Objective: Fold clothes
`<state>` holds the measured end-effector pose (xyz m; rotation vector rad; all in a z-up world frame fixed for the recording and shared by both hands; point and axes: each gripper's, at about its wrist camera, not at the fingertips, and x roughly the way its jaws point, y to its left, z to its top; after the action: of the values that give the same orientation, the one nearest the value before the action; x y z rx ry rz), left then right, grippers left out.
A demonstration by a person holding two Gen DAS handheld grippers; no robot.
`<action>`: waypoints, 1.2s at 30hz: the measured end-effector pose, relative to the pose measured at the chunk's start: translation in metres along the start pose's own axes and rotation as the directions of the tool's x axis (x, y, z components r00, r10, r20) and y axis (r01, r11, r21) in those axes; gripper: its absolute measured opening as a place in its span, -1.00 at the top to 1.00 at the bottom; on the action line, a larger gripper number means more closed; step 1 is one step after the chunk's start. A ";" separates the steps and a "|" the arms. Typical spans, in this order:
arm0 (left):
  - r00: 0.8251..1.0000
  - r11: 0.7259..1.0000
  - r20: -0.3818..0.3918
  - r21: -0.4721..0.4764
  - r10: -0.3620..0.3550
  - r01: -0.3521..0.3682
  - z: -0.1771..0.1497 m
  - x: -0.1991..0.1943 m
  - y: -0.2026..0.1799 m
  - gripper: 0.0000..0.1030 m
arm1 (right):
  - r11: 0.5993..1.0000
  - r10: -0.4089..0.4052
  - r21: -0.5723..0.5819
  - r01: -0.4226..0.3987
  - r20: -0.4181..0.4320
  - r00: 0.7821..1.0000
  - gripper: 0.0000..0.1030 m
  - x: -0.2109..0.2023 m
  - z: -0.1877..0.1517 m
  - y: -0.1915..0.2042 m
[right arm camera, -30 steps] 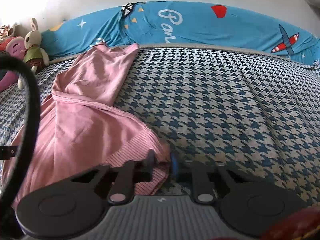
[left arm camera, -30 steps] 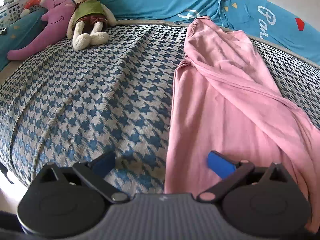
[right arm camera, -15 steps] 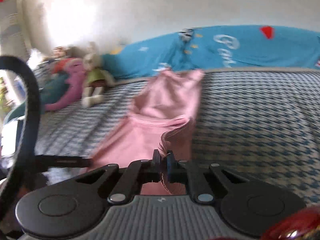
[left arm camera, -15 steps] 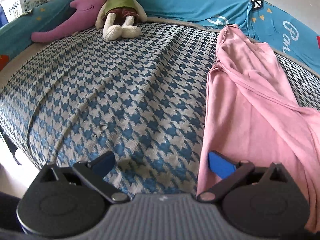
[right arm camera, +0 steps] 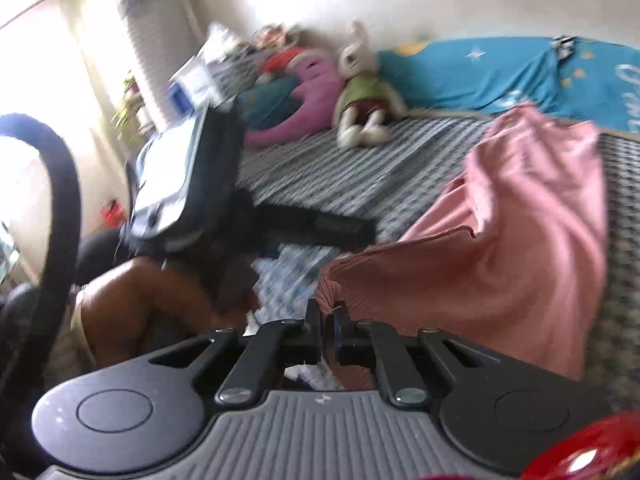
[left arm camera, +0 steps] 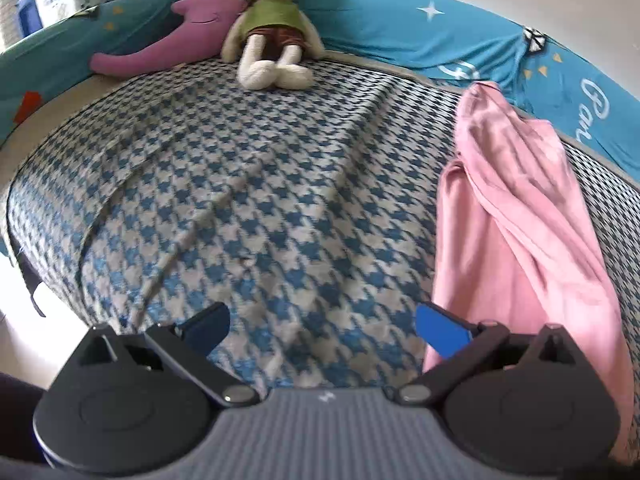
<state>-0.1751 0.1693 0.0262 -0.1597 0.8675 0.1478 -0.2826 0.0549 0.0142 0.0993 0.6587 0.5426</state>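
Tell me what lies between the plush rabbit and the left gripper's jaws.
Only bare houndstooth bedcover lies between the plush rabbit and the left gripper, as the left wrist view shows; the pink garment lies off to the right.

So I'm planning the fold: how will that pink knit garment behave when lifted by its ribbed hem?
The pink knit garment probably hangs limp: it drapes in soft folds from the right gripper. Likely light; one pinched corner lifts it. It may sag and bunch.
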 end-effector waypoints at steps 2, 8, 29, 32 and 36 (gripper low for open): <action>1.000 1.000 0.000 -0.008 0.004 -0.004 -0.001 -0.001 0.004 -1.00 | 0.999 0.011 -0.030 -0.012 -0.033 0.999 0.84 0.012 -0.005 0.007; 1.000 0.999 0.003 -0.033 -0.001 0.001 -0.003 -0.002 0.013 -1.00 | 0.996 -0.008 -0.093 -0.005 -0.139 0.990 0.78 0.040 -0.023 0.010; 0.996 0.995 0.030 0.046 -0.086 0.085 -0.007 -0.013 -0.019 -1.00 | 0.973 -0.232 -0.014 0.232 -0.098 0.968 0.51 -0.021 -0.048 -0.050; 0.995 0.992 0.024 0.076 -0.100 0.098 -0.011 -0.013 -0.029 -1.00 | 0.958 -0.283 0.028 0.286 -0.094 0.955 0.50 -0.040 -0.054 -0.061; 0.993 0.987 0.021 0.111 -0.119 0.116 -0.017 -0.015 -0.041 -1.00 | 0.927 -0.361 0.067 0.368 -0.101 0.927 0.49 -0.052 -0.060 -0.073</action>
<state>-0.1893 0.1254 0.0297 -0.1054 0.8341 -0.0083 -0.3206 -0.0386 -0.0228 0.0308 0.7650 0.1589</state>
